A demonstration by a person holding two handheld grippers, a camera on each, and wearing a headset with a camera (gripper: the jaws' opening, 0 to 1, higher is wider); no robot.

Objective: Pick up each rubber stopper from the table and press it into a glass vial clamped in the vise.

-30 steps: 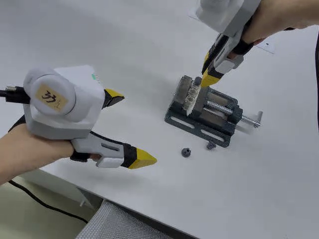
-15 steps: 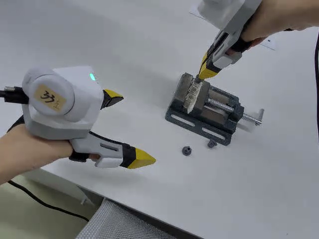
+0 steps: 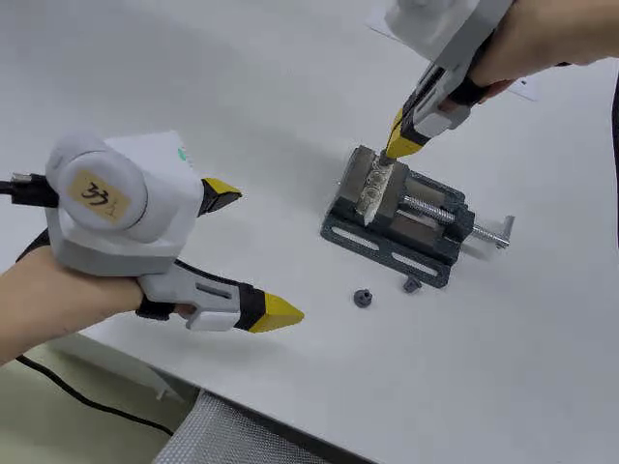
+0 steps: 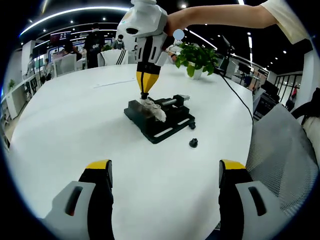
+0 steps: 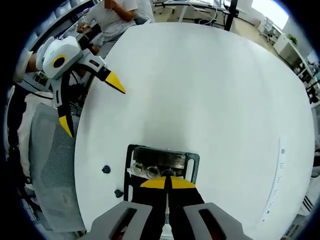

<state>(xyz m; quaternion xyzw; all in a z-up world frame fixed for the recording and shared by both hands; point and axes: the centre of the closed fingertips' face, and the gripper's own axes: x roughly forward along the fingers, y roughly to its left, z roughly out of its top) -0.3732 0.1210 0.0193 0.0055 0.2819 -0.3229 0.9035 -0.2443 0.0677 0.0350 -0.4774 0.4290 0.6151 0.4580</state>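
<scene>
vials: clear glass, clamped in dark vise; stopper: grey, loose near vise; second stopper: just beside vise

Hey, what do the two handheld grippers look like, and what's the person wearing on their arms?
Both have bulky white housings and grey-white jaws with black bands and pointed yellow tips. The left gripper carries a tan sticker with handwritten digits and a black cable. The right gripper has the same build. The person wears a pale short sleeve.
</scene>
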